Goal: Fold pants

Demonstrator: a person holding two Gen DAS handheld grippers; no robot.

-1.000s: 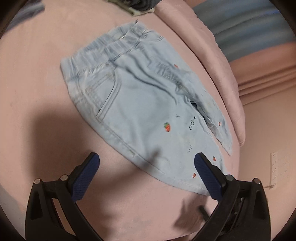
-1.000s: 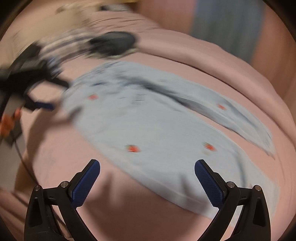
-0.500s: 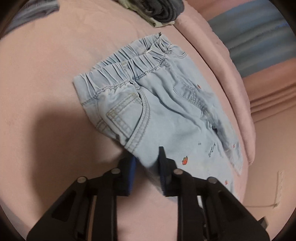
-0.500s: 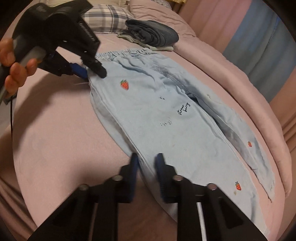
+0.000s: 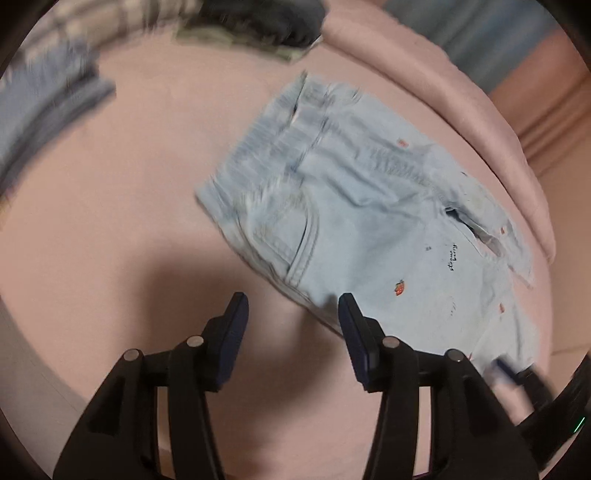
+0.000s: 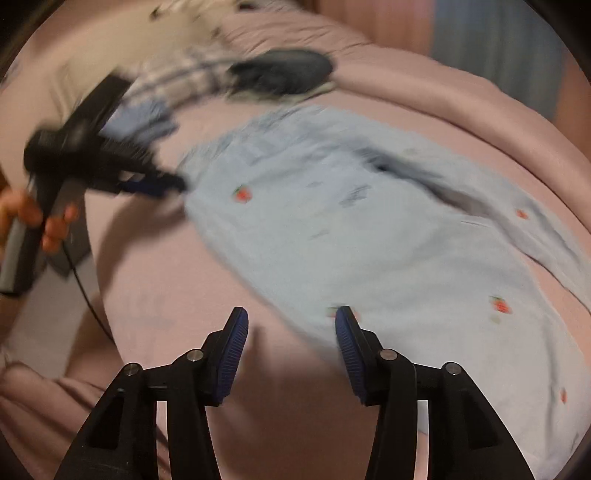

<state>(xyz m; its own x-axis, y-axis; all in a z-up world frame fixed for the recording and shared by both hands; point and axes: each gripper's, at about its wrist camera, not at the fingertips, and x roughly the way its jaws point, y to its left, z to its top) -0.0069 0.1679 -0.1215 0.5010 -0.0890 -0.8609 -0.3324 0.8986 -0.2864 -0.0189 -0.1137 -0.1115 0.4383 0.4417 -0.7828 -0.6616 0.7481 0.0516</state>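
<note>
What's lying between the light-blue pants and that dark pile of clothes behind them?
Only bare pink bedsheet separates the pants from the dark pile, seen in the left wrist view.

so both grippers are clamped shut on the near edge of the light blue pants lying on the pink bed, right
Not quite. Both grippers are open, not clamped. The left wrist view shows the left gripper with its fingers apart at the near edge of the pants; the right wrist view shows the same for the right gripper. The pants do lie on the pink bed.
</note>
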